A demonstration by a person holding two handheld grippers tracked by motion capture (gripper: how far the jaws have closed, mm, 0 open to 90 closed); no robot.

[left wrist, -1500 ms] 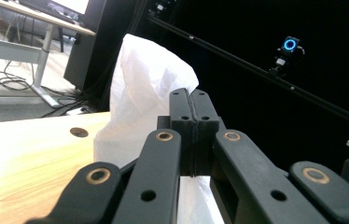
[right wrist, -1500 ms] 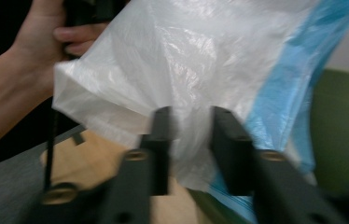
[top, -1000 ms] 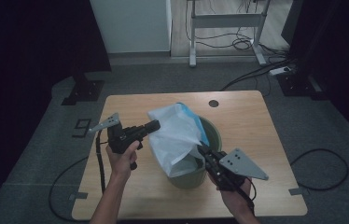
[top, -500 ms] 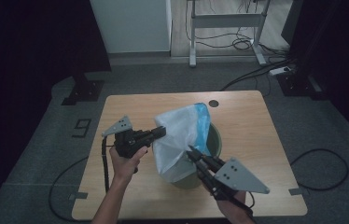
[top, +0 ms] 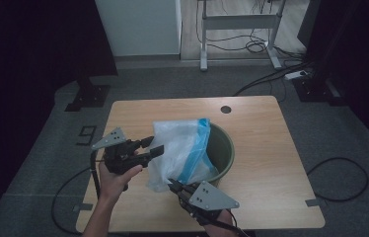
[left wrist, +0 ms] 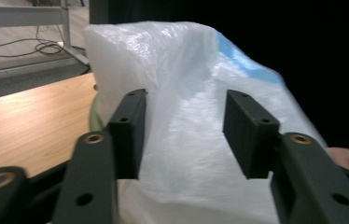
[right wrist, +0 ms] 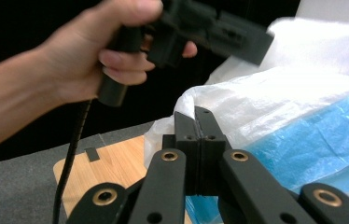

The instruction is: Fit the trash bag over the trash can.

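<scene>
A light wooden table (top: 266, 163) with a round cable hole stands on grey carpet in a dim room. Beyond it are a white cabinet, a metal desk frame and loose cables on a wooden floor.

On the table sits a green bucket (top: 224, 148). A translucent white plastic bag with a blue band (top: 180, 148) rises out of it and drapes over its near-left rim.

The left gripper (top: 157, 146), held in a hand at the left of the table, points at the bag's left side. Its jaws have just been opening and now stand well apart, with the bag's plastic bulging between them; the pads do not press on it.

The right gripper (right wrist: 195, 122), at the near edge of the table, is clenched, jaws pressed together, pinching the bag's lower edge.
</scene>
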